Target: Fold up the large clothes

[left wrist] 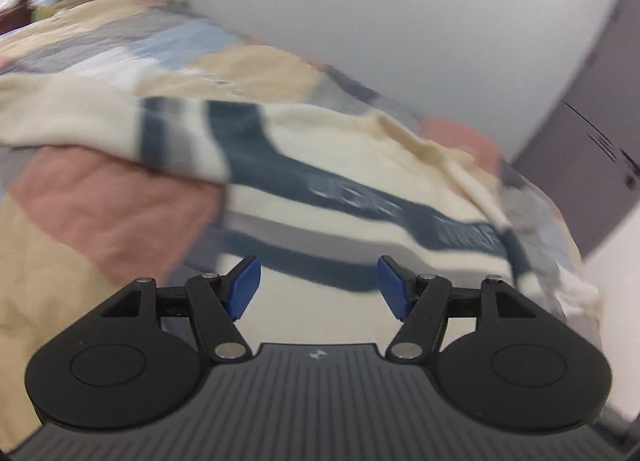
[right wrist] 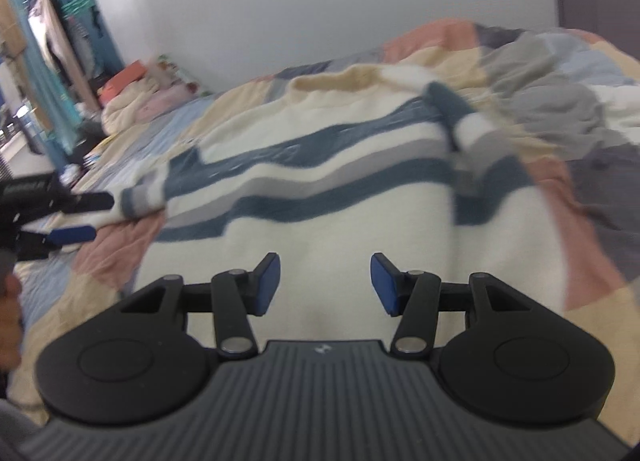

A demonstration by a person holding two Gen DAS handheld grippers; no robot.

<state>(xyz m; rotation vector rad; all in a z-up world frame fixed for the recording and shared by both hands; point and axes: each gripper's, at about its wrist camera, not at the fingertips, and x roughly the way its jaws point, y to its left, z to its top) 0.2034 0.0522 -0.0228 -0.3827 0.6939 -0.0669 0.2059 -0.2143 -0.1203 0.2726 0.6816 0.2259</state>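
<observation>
A large cream sweater (left wrist: pixel 340 165) with dark blue and grey stripes lies spread on the bed, its collar toward the wall. One sleeve is folded across its body in the right wrist view (right wrist: pixel 464 113). My left gripper (left wrist: pixel 318 287) is open and empty, above the sweater's lower hem. My right gripper (right wrist: pixel 325 285) is open and empty over the cream lower part of the sweater (right wrist: pixel 320 165). The left gripper (right wrist: pixel 76 217) also shows at the left edge of the right wrist view, open, beside the sweater's other sleeve cuff (right wrist: pixel 140 197).
The bed carries a patchwork quilt (left wrist: pixel 100 205) of pink, beige, blue and grey. A grey garment (right wrist: pixel 552 101) lies crumpled at the right. A pile of bedding (right wrist: pixel 140 101) sits at the far end. A white wall (right wrist: pixel 280 1) runs behind; a dark cabinet (left wrist: pixel 592 165) stands right.
</observation>
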